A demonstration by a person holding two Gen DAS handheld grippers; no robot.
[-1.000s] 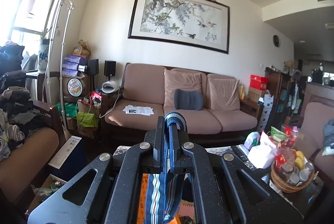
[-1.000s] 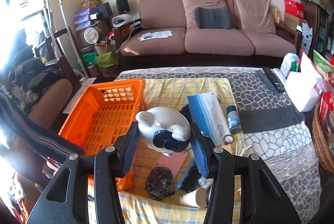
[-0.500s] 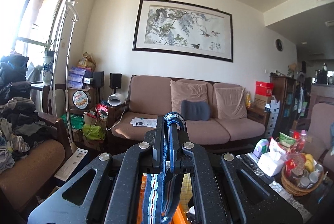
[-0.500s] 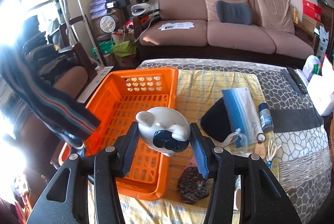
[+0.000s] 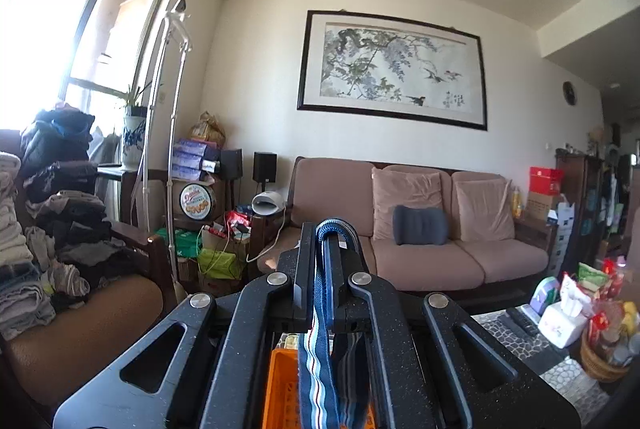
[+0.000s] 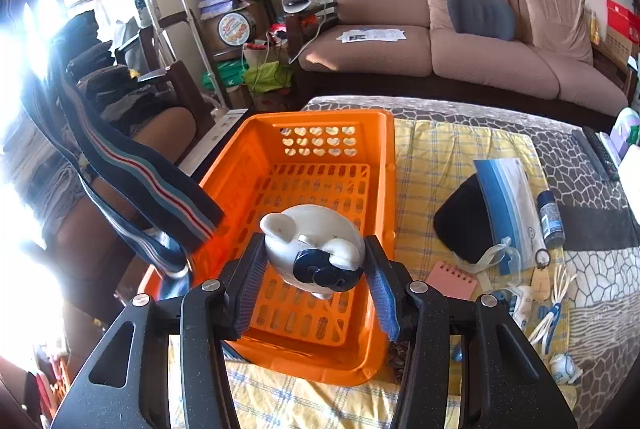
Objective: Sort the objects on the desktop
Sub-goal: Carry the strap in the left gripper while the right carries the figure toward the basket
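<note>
right tool [image 6: 316, 279]: clamps white piggy bank [image 6: 314, 243] above orange basket [image 6: 384, 189] | left tool [image 5: 320, 261]: pinches striped cloth [image 5: 320, 369], dangling over the basket's left rim | risk: hard bank cracks if dropped; cloth may snag the rim and spill outside

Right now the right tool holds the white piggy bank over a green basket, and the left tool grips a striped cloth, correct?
Nearly. The basket is orange, not green, as the right wrist view shows. The rest stands: the right tool holds the white piggy bank over it, and the left tool grips the striped cloth.
</note>
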